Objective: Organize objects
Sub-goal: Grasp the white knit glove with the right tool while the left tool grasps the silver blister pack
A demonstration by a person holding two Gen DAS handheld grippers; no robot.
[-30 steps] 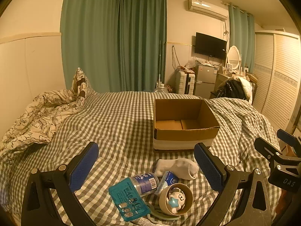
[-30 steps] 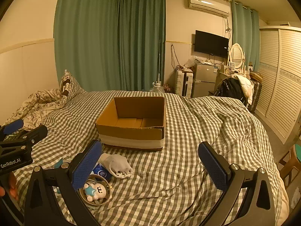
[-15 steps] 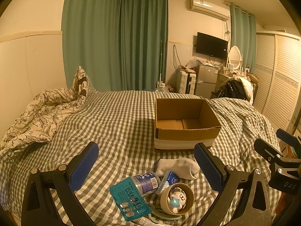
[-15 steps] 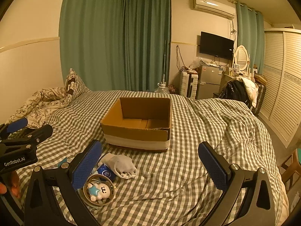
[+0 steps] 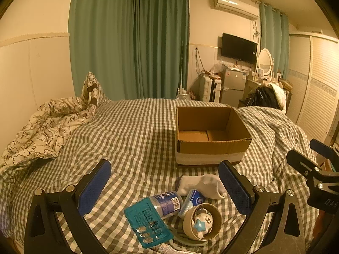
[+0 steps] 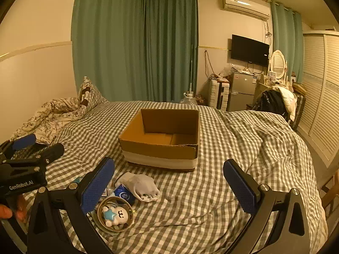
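Observation:
An open cardboard box [image 5: 211,135] [image 6: 163,141] stands on the checked bedspread [image 5: 131,139], with nothing showing inside. In front of it lies a small pile: a white sock [image 5: 203,185] [image 6: 142,184], a clear bottle with a blue label [image 5: 167,201], a teal blister pack [image 5: 148,222], a blue tissue packet [image 5: 193,199] [image 6: 124,192], and a round tin holding a white bear toy [image 5: 202,221] [image 6: 115,212]. My left gripper [image 5: 165,188] hovers open above the pile. My right gripper [image 6: 169,186] is open over bare bedspread just right of the pile.
A crumpled floral duvet and pillow [image 5: 48,127] lie at the left of the bed. Beyond the bed stand a suitcase [image 6: 218,94], a small fridge [image 6: 243,91], a chair draped with clothes [image 6: 275,103] and louvred wardrobe doors [image 6: 320,105]. Green curtains [image 5: 131,42] hang behind.
Both views have drifted slightly right and pulled back a little; the box and pile sit a bit further left in the right wrist view. Nothing was grasped.

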